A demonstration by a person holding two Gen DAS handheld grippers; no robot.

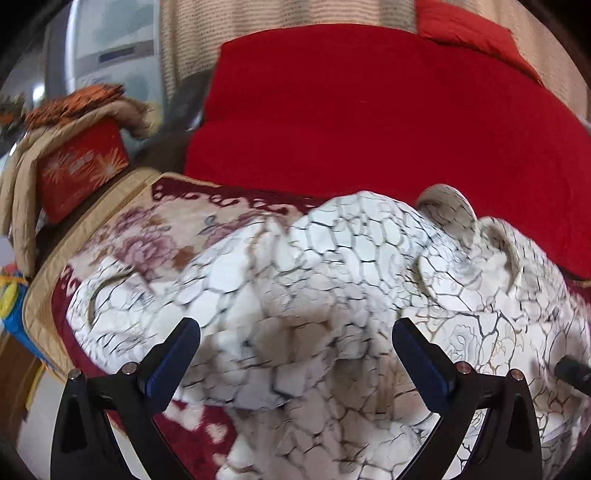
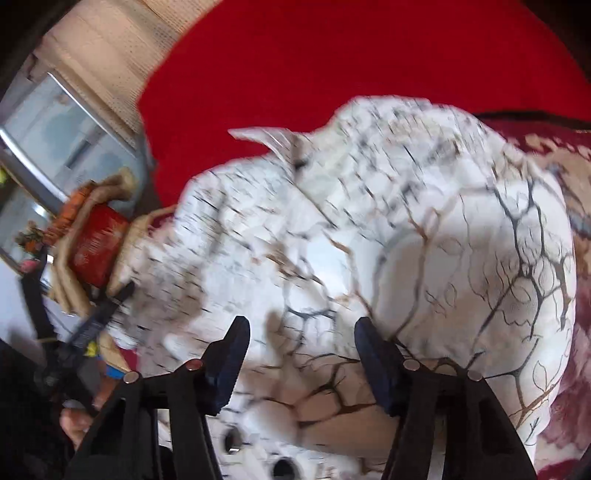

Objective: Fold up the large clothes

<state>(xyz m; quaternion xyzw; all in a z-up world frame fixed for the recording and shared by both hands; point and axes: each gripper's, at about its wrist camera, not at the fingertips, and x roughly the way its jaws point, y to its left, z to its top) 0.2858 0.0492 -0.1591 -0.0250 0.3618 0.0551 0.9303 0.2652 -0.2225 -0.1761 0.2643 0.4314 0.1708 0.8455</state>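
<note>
A large white garment (image 1: 332, 266) with a dark and gold crackle print lies bunched in a heap on a floral blanket (image 1: 155, 236). It fills most of the right wrist view (image 2: 424, 240) too. My left gripper (image 1: 295, 332) is open, its jaws wide apart just above the heap, holding nothing. My right gripper (image 2: 301, 332) is open over the garment's near folds, with cloth below the gap between the jaws. The left gripper also shows at the left edge of the right wrist view (image 2: 96, 317), blurred.
A red blanket (image 1: 369, 118) covers the surface behind the garment. A red box (image 1: 81, 166) draped with a beige cloth stands at the left. A window (image 1: 110, 48) and beige curtain (image 1: 295, 14) are behind.
</note>
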